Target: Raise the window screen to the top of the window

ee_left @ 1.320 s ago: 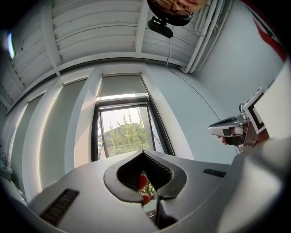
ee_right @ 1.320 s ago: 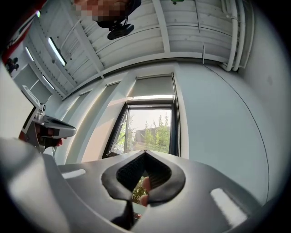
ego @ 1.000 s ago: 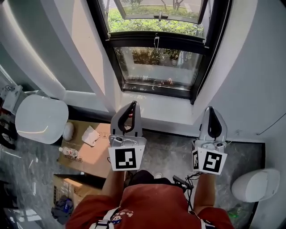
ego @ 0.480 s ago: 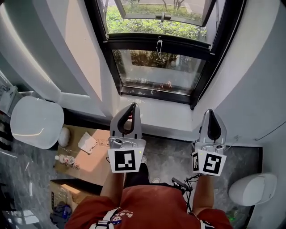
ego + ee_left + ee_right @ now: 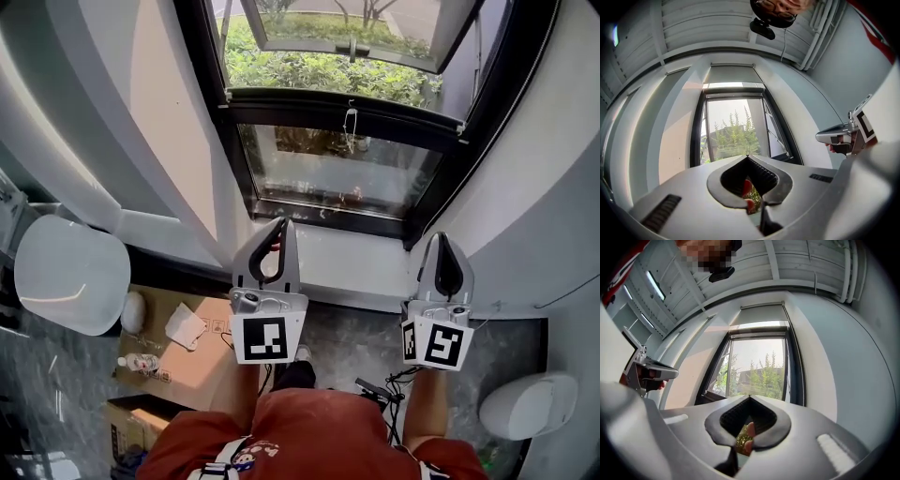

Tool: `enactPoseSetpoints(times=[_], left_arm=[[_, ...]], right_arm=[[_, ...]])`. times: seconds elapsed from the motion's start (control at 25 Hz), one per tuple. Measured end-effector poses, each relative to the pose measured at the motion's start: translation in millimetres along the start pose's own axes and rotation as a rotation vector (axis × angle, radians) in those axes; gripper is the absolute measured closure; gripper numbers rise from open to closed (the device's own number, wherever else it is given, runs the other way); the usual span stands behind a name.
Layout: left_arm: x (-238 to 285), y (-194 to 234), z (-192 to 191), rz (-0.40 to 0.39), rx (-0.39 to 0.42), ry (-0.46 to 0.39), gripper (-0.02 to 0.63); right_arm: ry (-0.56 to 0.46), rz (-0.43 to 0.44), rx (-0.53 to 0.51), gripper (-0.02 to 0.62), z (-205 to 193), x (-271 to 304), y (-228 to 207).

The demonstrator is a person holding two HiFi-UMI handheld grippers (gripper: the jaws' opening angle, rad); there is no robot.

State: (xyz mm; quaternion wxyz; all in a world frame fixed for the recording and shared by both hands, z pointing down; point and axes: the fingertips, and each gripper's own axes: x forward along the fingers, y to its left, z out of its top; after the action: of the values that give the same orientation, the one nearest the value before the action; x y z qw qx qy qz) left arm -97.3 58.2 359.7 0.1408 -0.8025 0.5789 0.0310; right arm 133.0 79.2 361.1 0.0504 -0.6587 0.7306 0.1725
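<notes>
Both left gripper (image 5: 278,225) and right gripper (image 5: 444,240) are clamped together; grey window screen (image 5: 732,75) hangs high.

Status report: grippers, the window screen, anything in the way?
Left gripper and right gripper shut, empty, short of the window. Screen itself hard to make out. Nothing seen blocking.

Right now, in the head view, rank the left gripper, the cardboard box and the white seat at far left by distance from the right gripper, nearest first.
1. left gripper: level with the right gripper, to its left.
2. cardboard box: on the floor, lower left.
3. white seat: at the far left edge.
</notes>
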Motion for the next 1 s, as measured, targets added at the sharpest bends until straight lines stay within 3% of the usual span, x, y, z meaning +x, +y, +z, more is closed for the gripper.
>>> enactPoseSetpoints(times=[0.56,1.0], left_arm=[[60.9,57.7,-29.5,-0.061,-0.031,0.003,0.6],[125.8,52.7,-43.3,-0.059,-0.043,-0.021,0.6]], right_arm=[[0.044,-0.045,-0.047,0.583,-14.5,72.5,35.8],[0.012,-0.058,-0.027,0.583,-41.5,122.1,4.3]])
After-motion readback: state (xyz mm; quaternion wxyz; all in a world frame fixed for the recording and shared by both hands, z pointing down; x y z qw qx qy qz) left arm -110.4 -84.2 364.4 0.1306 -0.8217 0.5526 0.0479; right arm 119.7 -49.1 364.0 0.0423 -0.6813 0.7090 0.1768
